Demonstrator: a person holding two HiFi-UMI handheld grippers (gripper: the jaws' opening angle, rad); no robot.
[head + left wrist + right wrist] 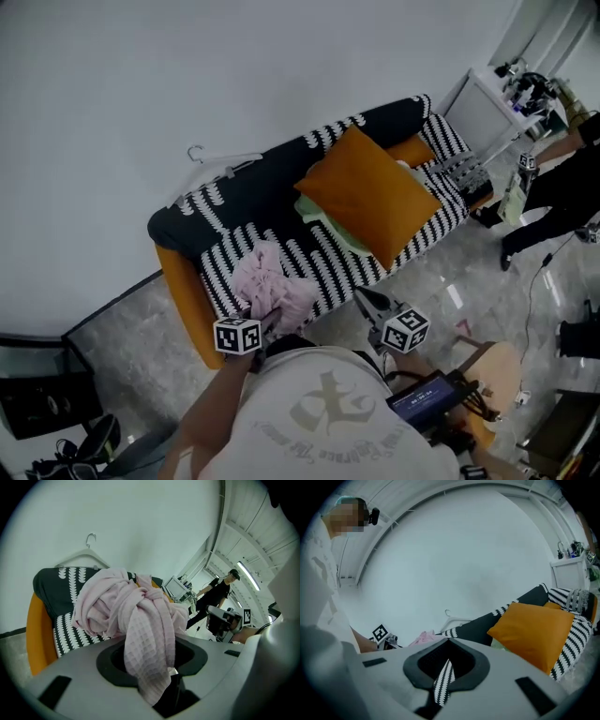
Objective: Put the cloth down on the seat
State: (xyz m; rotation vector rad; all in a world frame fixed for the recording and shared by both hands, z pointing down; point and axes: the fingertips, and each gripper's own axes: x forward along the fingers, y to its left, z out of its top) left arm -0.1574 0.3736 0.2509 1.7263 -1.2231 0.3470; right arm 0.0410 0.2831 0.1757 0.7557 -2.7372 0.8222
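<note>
Head view is showing one sofa [244, 202] with a black-and-white striped cover [328, 267] and orange sides, standing against a white wall. One pink waffle-weave cloth [272, 286] is bunching in a loose knot over the left end of the seat, just above or brushing the stripes; which of the two is unclear. The left gripper [272, 322] is clamping it from the front edge, and the left gripper view is showing the cloth [136, 616] pinched between the left gripper's [154, 660] two jaws, a tail drooping toward the camera.

The right gripper [370, 302] is sitting at the seat's front edge, well apart from the cloth. In the right gripper view the right gripper's [446, 660] jaws are lying nearly together, nipping a thin strip of the striped cover [443, 681].

One large orange cushion [370, 192] is leaning on the backrest over one pale green cloth [323, 220]. One white hanger [220, 161] is resting on the backrest's top. Two marker cubes are showing, one per gripper. One person in black [553, 197] is standing at the far right.
</note>
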